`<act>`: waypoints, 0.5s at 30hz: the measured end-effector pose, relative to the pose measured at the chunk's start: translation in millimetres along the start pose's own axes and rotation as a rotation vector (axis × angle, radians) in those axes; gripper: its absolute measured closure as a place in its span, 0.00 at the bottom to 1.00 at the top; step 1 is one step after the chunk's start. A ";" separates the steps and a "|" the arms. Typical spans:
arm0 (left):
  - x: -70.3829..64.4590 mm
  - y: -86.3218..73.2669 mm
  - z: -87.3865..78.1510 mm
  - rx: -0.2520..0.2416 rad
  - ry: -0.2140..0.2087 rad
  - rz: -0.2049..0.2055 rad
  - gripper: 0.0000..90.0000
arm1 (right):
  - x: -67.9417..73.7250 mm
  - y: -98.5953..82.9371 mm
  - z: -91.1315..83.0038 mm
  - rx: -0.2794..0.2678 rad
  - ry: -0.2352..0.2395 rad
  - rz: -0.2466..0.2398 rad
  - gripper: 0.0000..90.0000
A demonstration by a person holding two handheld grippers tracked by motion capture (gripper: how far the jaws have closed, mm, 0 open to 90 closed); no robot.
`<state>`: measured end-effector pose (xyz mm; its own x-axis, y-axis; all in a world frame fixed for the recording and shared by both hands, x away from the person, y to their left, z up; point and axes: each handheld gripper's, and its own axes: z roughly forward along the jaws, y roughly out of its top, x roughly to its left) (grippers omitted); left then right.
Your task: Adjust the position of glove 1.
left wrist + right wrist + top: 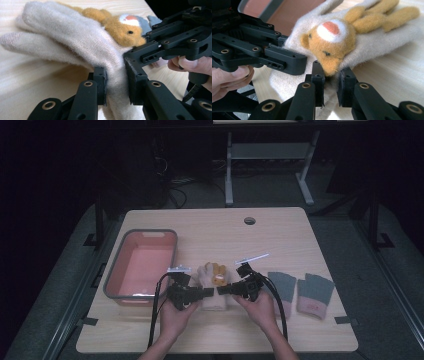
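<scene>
Cream gloves (216, 287): one; grey gloves (300, 292): two.

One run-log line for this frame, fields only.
left gripper: shut on cream glove | right gripper: shut on cream glove | bin: left | grey-pink gloves: right
</scene>
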<state>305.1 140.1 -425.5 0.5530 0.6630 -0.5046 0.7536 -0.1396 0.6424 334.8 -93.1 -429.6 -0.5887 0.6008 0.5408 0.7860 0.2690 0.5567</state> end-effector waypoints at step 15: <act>-2.2 23.2 -16.1 -0.025 -0.039 0.009 0.80 | 12.5 19.2 -17.7 -0.045 0.013 -0.006 0.87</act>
<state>315.6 147.2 -400.2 0.5733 0.6323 -0.5210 0.7398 -0.1262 0.6609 339.2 -93.7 -400.9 -0.5958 0.5896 0.5453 0.7735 0.2385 0.5873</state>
